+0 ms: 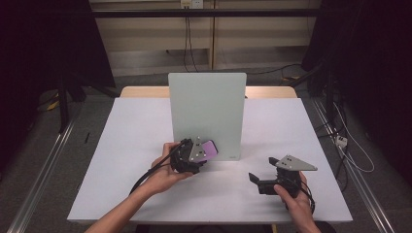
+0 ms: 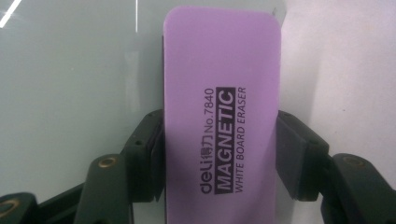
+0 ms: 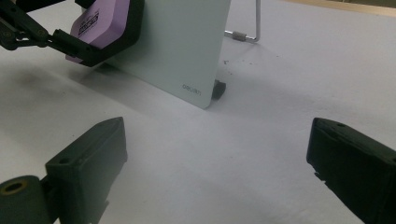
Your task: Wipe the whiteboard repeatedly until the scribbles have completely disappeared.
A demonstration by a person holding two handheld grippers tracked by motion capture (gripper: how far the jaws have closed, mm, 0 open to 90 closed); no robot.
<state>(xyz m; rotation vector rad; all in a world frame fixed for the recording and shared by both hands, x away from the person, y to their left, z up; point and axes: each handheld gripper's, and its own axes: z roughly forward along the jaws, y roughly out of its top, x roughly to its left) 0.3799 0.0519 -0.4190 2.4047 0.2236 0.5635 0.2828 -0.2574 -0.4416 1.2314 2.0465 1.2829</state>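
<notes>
White bench (image 1: 121,160) carried an upright whiteboard (image 1: 206,107). Against its lower face sat the purple eraser (image 2: 222,116), clamped in the left tool (image 1: 194,155); wiping seemed underway, needing steady flat pressure next. Right tool (image 1: 272,182) rested apart, holding nothing.
</notes>
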